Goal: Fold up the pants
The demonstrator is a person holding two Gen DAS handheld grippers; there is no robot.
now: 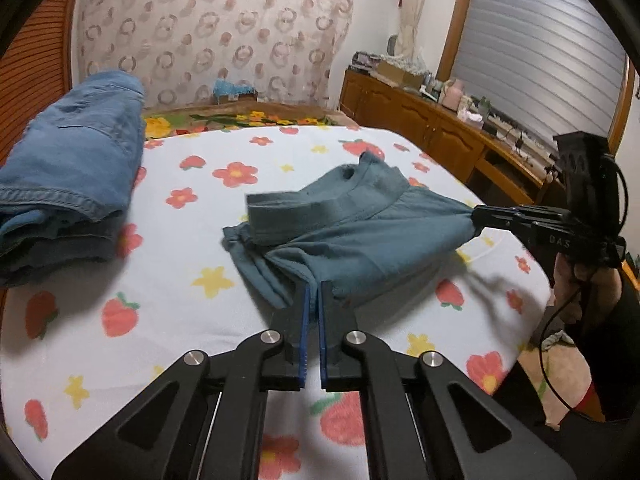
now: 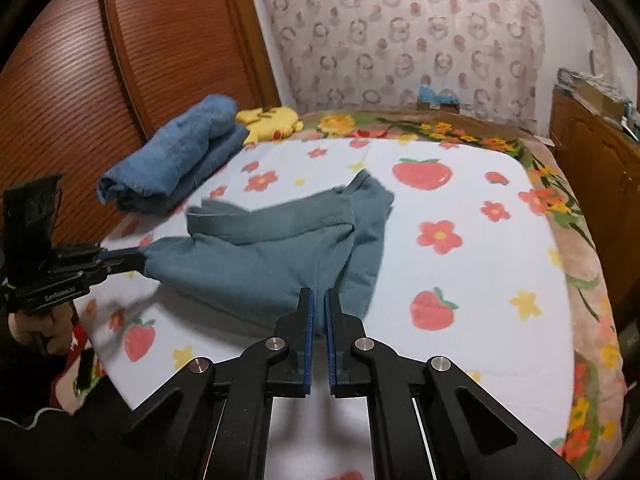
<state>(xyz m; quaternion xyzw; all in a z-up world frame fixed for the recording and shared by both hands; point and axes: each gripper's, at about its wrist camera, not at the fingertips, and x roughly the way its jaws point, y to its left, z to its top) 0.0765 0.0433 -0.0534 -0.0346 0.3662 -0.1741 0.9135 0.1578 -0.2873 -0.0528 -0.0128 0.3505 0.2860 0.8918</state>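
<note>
1. The left gripper [image 1: 316, 286], black with blue ridged pads, is pressed together, pinching an edge of the pants [image 1: 360, 236].
2. The right gripper [image 2: 319, 294] likewise clamps another edge of the fabric.
3. The pants are soft teal-grey knit with a wide waistband, stretched between both claws and bunched low over the bed.
4. Beneath lies a fleecy white blanket [image 1: 192, 292] printed with strawberries and flowers.
5. Folded blue denim [image 2: 176, 160] sits near the ribbed wooden headboard [image 2: 60, 92].

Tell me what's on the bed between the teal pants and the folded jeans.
Nothing: in both wrist views only bare flowered blanket lies between the teal pants and the folded jeans.
</note>
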